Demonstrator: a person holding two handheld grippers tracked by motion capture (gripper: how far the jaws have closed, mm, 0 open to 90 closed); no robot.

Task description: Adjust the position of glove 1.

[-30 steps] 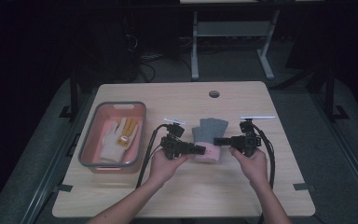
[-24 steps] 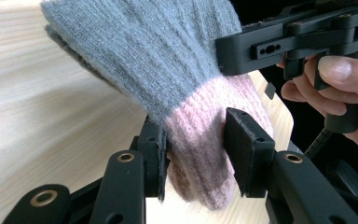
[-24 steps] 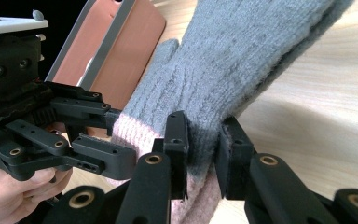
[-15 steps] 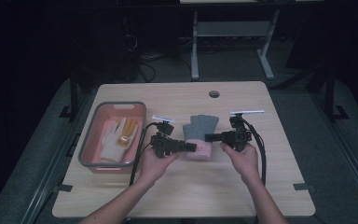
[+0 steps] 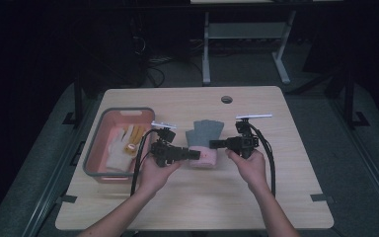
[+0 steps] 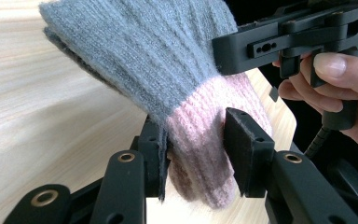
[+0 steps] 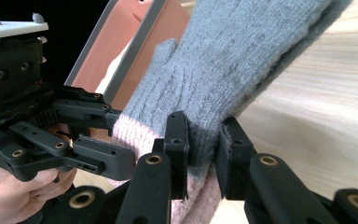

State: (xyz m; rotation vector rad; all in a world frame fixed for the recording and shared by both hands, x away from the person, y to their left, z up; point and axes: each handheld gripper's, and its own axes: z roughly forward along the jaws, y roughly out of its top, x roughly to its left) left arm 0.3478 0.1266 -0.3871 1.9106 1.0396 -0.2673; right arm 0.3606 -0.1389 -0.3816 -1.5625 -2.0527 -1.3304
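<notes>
Grey and pink knit sits between my fingers: my left gripper [image 6: 193, 161] clamps the pink cuff of the glove [image 5: 203, 140], and my right gripper [image 7: 200, 156] pinches the cuff edge on the other side, where grey meets pink. Held between both near the table's middle, the glove has its grey fingers pointing far. At the far left, the pink bin [image 5: 96, 158] holds a white glove [image 5: 114, 150] and something yellow [image 5: 134, 136].
</notes>
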